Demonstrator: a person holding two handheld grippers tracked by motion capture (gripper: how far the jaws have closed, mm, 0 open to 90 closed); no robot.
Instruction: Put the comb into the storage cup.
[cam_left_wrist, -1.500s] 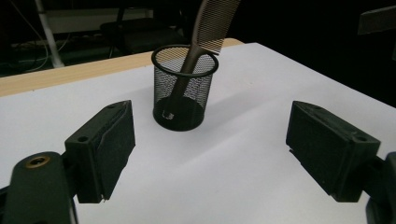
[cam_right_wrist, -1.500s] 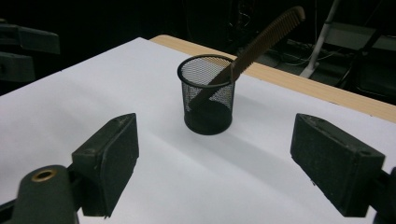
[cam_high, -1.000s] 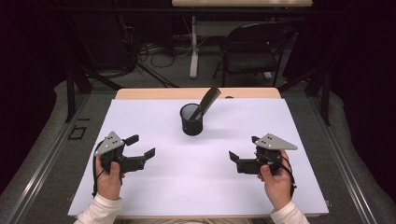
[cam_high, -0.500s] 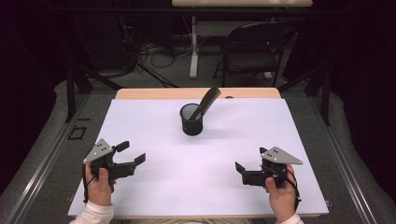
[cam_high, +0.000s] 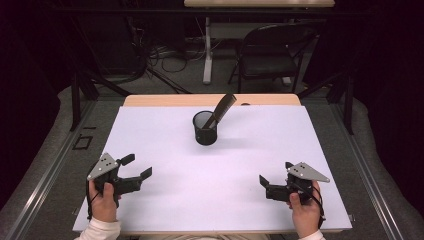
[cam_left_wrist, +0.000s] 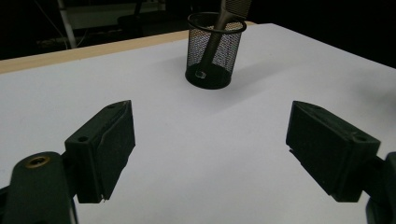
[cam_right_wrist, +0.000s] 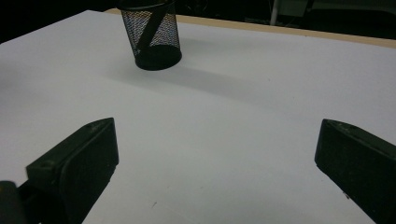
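Observation:
A black mesh cup stands upright on the far middle of the white table. A dark comb leans out of it to the right. My left gripper is near the front left edge, open, with nothing between its jaws. My right gripper is near the front right edge, also open and holding nothing. In the left gripper view the cup with the comb lies well ahead of the left gripper. In the right gripper view the cup sits far off to the upper left of the right gripper.
A strip of bare wood runs along the table's far edge. Beyond it are a folding chair, cables on the floor and a table leg. Dark stands flank the table on both sides.
Both grippers have drawn back toward the person's edge of the table and moved a little outward, staying open. The cup and comb have not moved.

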